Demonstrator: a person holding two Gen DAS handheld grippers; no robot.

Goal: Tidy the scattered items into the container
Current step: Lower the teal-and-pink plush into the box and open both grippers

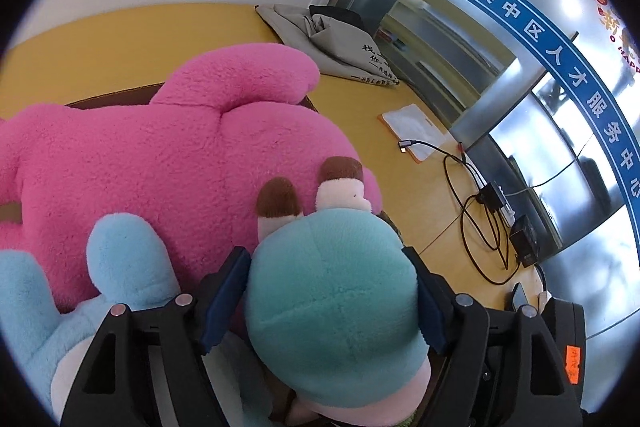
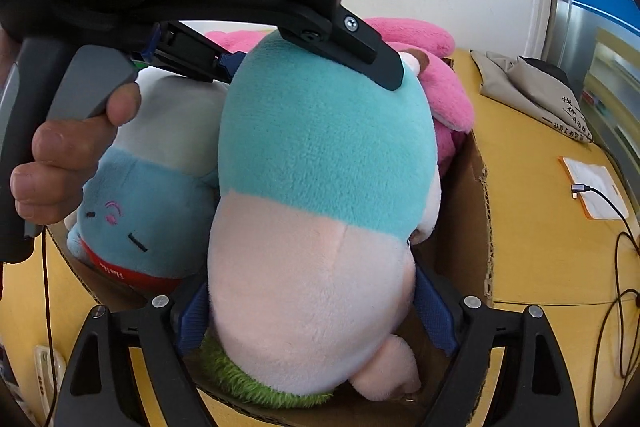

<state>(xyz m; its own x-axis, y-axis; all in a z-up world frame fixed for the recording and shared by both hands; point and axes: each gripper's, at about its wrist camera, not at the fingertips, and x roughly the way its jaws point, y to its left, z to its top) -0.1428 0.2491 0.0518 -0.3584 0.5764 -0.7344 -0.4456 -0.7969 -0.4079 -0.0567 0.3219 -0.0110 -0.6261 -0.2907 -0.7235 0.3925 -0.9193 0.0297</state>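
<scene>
The cardboard box sits on a yellow table, its corrugated right wall showing a ragged top edge at about 3 o'clock in the right wrist view; bare yellow surface lies beyond that wall out to a looped black cable and an orange-edged notepad near the right edge. Inside the box room is tight: a pink plush fills the far side at 12 o'clock, a light-blue plush with a stitched face and red band presses in at 9 o'clock, and a patch of green fuzzy material lies at the near rim around 6 o'clock. The teal-and-pink plush stands wedged among them, touching both neighbours, with only a narrow strip of brown box wall visible on its right. It is egg-shaped, teal on one half and pale pink on the other, with a small pink nub near the pink end and brown-tipped cream feet or ears at the teal end. Its long axis runs from 6 to 12 o'clock in the right wrist view, pink end toward that camera, teal end away. The left gripper clamps the teal end, blue pads pressed into the fur on both sides. The right gripper clamps the pink end likewise, pads sunk against it. A grey cloth bag lies well apart at the table's far side.
</scene>
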